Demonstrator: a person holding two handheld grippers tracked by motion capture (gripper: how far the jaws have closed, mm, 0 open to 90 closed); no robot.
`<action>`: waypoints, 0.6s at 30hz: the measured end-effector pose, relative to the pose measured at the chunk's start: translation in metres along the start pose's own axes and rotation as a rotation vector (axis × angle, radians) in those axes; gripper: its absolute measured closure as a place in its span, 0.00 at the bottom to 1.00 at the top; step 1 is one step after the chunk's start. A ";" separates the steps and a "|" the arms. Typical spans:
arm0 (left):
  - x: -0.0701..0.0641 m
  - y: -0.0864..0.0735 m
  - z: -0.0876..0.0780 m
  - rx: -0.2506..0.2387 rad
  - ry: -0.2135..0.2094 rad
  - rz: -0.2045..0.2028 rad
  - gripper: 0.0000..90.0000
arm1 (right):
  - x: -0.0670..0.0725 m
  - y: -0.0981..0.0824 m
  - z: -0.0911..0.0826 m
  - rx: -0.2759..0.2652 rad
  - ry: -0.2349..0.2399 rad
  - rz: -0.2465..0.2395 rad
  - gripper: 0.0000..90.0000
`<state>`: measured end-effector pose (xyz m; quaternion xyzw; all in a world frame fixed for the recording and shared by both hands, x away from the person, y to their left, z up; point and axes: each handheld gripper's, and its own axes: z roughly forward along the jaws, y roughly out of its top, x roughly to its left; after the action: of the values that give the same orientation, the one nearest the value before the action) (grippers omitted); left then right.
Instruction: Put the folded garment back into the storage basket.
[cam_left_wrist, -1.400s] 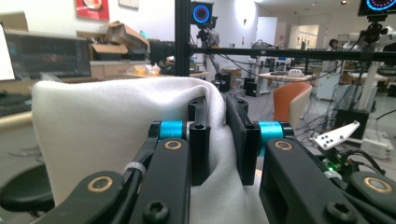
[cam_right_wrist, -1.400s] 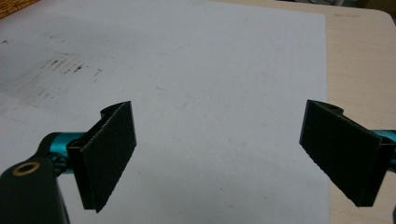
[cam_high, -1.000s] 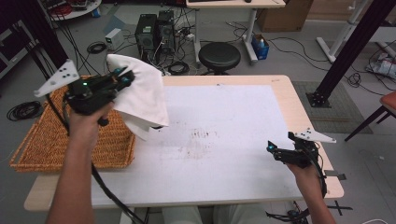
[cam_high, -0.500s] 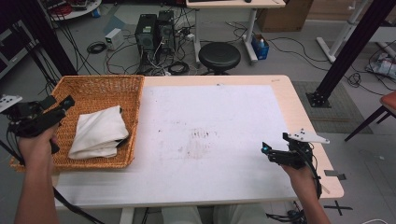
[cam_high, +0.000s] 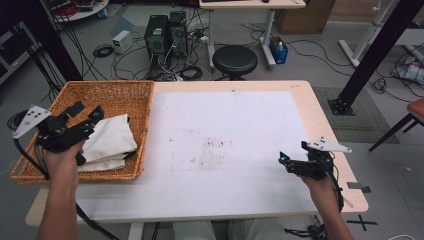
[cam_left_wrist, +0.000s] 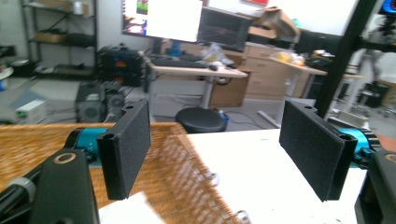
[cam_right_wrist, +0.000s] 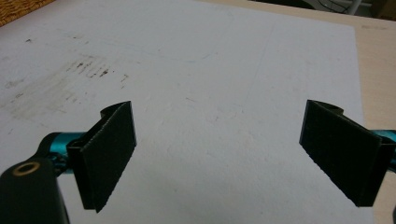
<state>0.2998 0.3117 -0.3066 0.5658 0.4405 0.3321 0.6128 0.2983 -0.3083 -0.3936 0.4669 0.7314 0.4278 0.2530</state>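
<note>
Right tool (cam_high: 295, 162): held low over the near right corner of the surface (cam_high: 240, 200), jaws spread wide, nothing between them. In the right gripper view its two black pads (cam_right_wrist: 109, 151) frame only bare white sheet (cam_right_wrist: 210, 93) with grey smudges.

Left tool (cam_high: 85, 117): at the near left edge of the surface, over the wicker basket (cam_high: 135, 90). Jaws have just been opening and now stand released, nothing pressed between the pads. In the left gripper view the pads (cam_left_wrist: 126, 149) stand well apart, with the basket's woven rim (cam_left_wrist: 187, 172) running between them.

White cloth (cam_high: 110, 142): lies folded and bunched inside the basket, toward its near right corner, resting against the basket's right wall. It sits just beside and below the left tool's jaws; from the high view the tool's tips overlap the cloth's far left edge, and I cannot tell if they touch it. A white corner of the cloth (cam_left_wrist: 126, 212) shows below the pads in the left gripper view.

Beyond the far edge: a black stool (cam_high: 235, 60) on the floor.
</note>
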 end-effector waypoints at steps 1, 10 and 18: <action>-0.005 -0.001 0.003 0.003 -0.011 0.006 0.28 | 0.000 0.000 0.000 -0.001 0.000 -0.001 0.11; -0.042 -0.011 0.021 0.030 -0.101 0.029 0.27 | 0.003 0.006 0.000 -0.014 0.018 -0.013 0.11; -0.075 -0.024 0.038 0.046 -0.149 0.041 0.27 | 0.006 0.011 -0.002 -0.033 0.039 -0.029 0.11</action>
<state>0.3028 0.2254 -0.3193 0.6117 0.3896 0.2915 0.6238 0.2993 -0.3014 -0.3828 0.4435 0.7358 0.4450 0.2526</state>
